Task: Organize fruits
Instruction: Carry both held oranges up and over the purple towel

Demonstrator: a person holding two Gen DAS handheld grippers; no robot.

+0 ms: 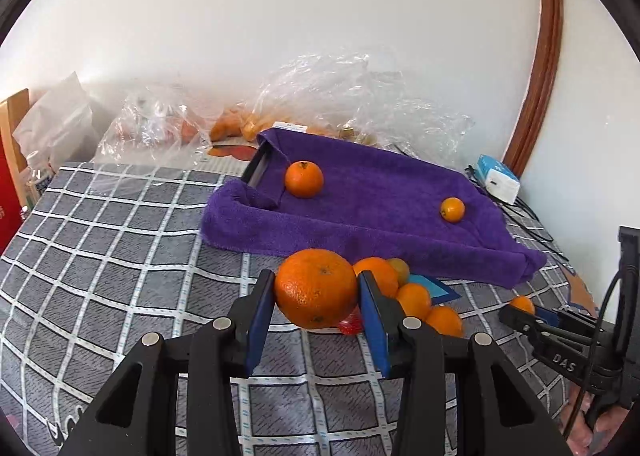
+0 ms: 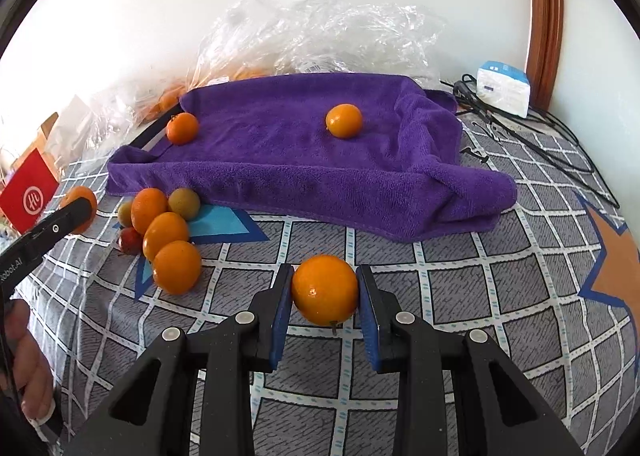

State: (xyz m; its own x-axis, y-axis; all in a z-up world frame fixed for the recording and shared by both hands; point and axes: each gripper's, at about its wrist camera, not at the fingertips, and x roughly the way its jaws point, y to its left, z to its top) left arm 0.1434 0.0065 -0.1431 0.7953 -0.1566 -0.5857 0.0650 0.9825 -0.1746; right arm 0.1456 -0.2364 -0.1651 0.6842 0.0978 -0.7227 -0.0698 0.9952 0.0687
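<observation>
my left gripper (image 1: 317,292) is squeezed on a big orange (image 1: 316,288), with the fruit pile (image 2: 164,232) just beside it near the front left of the checked cover (image 1: 120,240). my right gripper (image 2: 324,290) is pinched on a smaller orange (image 2: 325,290). the purple towel tray (image 2: 288,144) lies straight ahead of both, and my right one looks nearer. it has two oranges: one (image 2: 182,128) by the left rim, one (image 2: 344,120) further right.
</observation>
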